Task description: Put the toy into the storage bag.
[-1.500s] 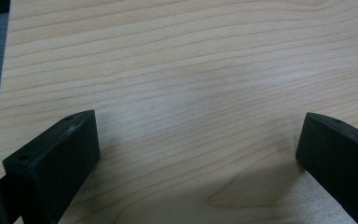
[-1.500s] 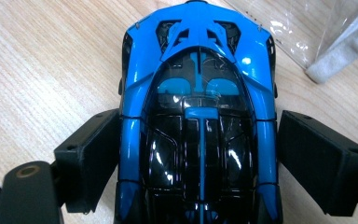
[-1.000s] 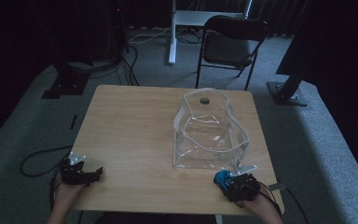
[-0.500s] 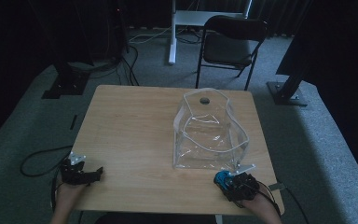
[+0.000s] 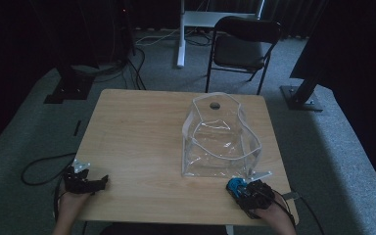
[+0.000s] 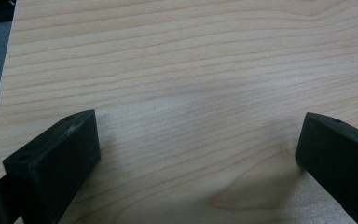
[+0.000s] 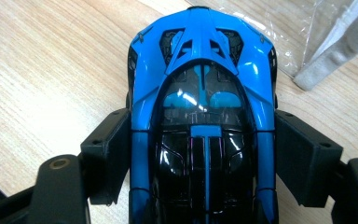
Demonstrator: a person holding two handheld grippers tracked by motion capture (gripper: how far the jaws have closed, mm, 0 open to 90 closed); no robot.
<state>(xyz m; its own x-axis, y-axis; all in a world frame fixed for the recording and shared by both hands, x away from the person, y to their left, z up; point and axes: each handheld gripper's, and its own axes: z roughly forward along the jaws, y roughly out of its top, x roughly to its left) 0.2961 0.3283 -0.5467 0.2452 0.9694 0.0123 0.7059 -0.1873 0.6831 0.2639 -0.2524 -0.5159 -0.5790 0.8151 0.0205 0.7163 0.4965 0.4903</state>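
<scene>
Blue toy car [image 7: 203,116], one, clear bag [image 5: 220,139], one, two claws

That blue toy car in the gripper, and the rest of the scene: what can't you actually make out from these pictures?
- Blue toy car: its rear end is cut off by the bottom edge of the right gripper view; wheels hidden under the body.
- Same car in the high view: too small and dim for detail.
- Clear bag: whether anything lies inside is unclear; glare and dim light.
- Left gripper: its body is cut off by the bottom edge.
</scene>
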